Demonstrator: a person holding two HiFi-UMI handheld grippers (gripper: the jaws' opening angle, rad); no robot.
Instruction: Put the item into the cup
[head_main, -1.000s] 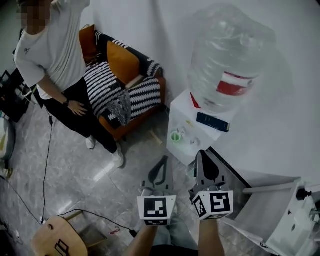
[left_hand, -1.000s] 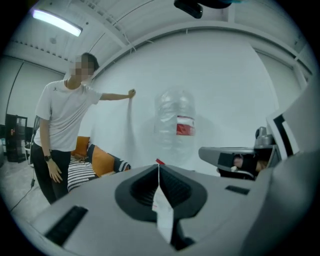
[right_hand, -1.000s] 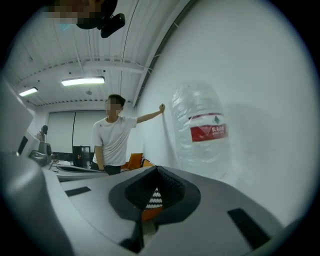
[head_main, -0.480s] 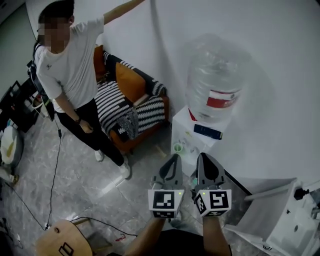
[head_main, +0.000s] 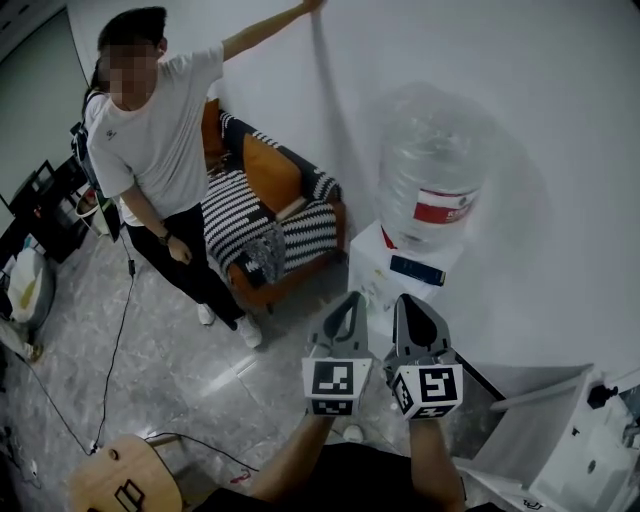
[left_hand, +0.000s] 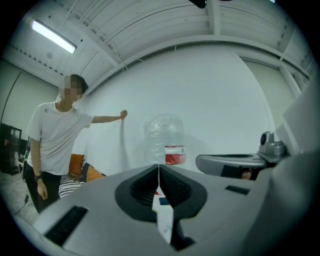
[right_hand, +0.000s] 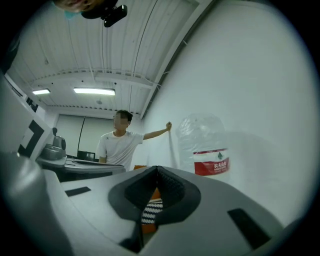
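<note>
— Well, anything done yet?
— Nothing. Jaws of left gripper (head_main: 351, 298) and right gripper (head_main: 402, 300) pressed together, empty, facing the far water dispenser (head_main: 405, 268). No item, no cup in sight; all left to do.

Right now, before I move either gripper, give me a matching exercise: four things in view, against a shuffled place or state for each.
Things:
1. water bottle
2. wooden stool
3. standing person
4. left gripper

Places or states:
A. jaws together, nothing held
B. reaching out to the wall
C. atop the white dispenser
D. on the floor, lower left of the head view

Pairs: 1-C; 2-D; 3-B; 4-A
</note>
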